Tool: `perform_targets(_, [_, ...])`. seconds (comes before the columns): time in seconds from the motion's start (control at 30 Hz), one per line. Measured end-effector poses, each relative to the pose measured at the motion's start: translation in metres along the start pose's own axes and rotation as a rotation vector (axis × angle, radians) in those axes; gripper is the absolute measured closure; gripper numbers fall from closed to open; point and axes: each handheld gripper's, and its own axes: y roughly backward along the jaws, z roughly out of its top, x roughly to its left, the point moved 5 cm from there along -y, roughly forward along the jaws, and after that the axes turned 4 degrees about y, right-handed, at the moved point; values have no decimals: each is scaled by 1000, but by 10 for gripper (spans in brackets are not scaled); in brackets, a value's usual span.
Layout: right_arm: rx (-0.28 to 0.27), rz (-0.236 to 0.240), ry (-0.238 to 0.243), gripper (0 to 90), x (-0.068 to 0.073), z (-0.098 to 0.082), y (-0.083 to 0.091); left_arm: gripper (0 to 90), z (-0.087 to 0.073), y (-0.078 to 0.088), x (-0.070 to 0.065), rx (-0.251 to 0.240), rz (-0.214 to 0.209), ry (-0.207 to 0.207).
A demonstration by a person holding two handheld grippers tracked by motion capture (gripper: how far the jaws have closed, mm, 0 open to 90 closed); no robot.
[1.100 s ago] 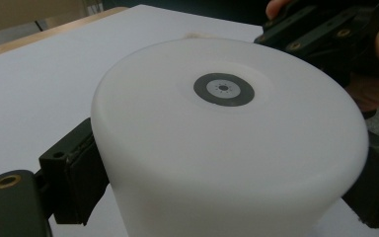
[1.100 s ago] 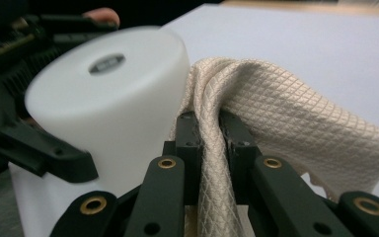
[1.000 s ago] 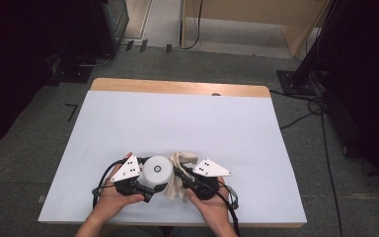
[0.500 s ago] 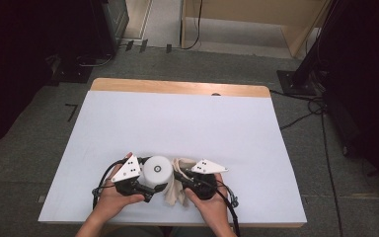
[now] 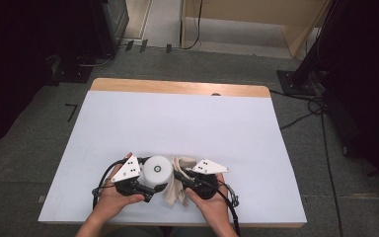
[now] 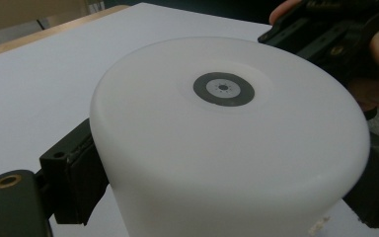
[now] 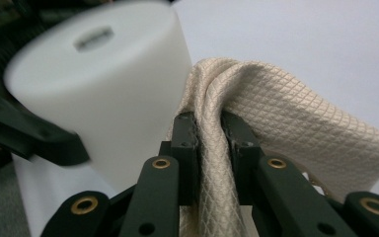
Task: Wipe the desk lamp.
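Between the jaws of the left gripper (image 6: 224, 182), clamped from both sides: a white cylinder (image 6: 227, 138), upright, flat top facing up, with a small dark ring and a grey centre in the middle of that top. Black pads pressed flat against its curved wall, one at each side, low on the body. Beyond the jaw tips, the white table (image 6: 54, 74), with a wooden edge strip at its far side.

Just beside that gripper, toward the other hand: the right gripper (image 7: 208, 133), jaws drawn together and pinching a fold of beige cloth (image 7: 296, 123) with a diamond weave. Gripped at a bunched ridge; from the pinch, draped away over one jaw to a rounded corner, and down between the jaws toward their base. Close ahead of these jaw tips and a little to one side, the same cylinder, right against the cloth; actual contact hard to tell, blurred there.

Seen from above: both grippers near the person's edge of the table, tips turned toward each other, cylinder between them, cloth crumpled on the tabletop just beside the cylinder's base and under the right gripper's tips. Left hand (image 5: 111, 200) wrapped around the left gripper's body, right hand (image 5: 212, 207) around the right one's, a grey three-cornered plate on top of each
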Motion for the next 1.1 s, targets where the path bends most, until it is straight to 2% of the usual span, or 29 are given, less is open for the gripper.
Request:
perform_targets(0.17, [-74, 2, 19, 748, 5, 14, 11, 81, 0, 0, 0, 0, 1, 2])
perform_targets(0.3, [-63, -10, 39, 766, 5, 11, 9, 82, 0, 0, 0, 0, 3, 3])
perform_targets(0.4, [8, -22, 22, 787, 1, -5, -2, 81, 0, 0, 0, 1, 3, 3])
perform_targets(0.47, [22, -23, 14, 788, 0, -8, -4, 81, 0, 0, 0, 0, 3, 3])
perform_targets(0.5, [60, -22, -6, 789, -3, -16, -10, 81, 0, 0, 0, 0, 4, 3])
perform_targets(0.57, [95, -25, -13, 790, -5, -22, -14, 81, 0, 0, 0, -1, 4, 3])
perform_targets(0.6, [95, -25, -13, 790, -5, -22, -14, 81, 0, 0, 0, -1, 4, 3])
perform_targets(0.63, [130, -32, -10, 790, -6, -26, -18, 81, 0, 0, 0, -2, 4, 4])
perform_targets(0.73, [167, -42, -14, 794, -8, -33, -22, 81, 0, 0, -1, 0, 6, 5])
perform_targets(0.93, [177, -46, -12, 802, -8, -35, -24, 79, 1, 0, -1, 7, 14, 10])
perform_targets(1.1, [173, -54, -4, 800, -7, -34, -24, 68, 3, 3, -6, 22, 61, 37])
